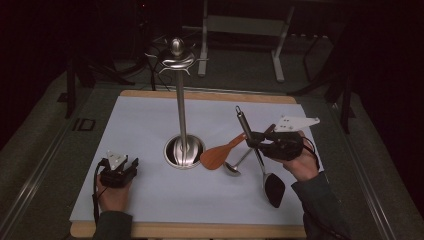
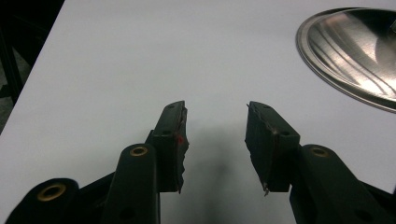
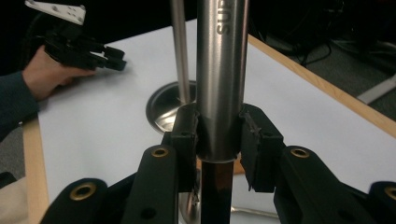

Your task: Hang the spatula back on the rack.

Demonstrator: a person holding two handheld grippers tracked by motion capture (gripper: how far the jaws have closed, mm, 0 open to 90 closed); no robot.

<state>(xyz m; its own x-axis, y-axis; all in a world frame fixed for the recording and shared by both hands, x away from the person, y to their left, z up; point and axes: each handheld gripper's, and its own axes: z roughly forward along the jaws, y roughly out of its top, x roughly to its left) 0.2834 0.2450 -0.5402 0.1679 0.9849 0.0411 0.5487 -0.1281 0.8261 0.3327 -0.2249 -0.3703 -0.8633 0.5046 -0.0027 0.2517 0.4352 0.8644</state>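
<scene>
Right gripper (image 1: 256, 140) clamped on steel-handled black spatula (image 1: 260, 159), long axis tilted upright, near table's right edge; tall steel hook stand (image 1: 182, 115) centre-left. Left gripper (image 1: 131, 165) parted, unloaded.

The table (image 1: 200, 231) has a wooden edge exposed at its near and far sides. A white sheet (image 1: 135, 125) covers its top. Beyond the table, a grey metal frame (image 1: 242, 25) stands on the dark floor (image 1: 40, 130), beside loose cables (image 3: 322, 51).
</scene>
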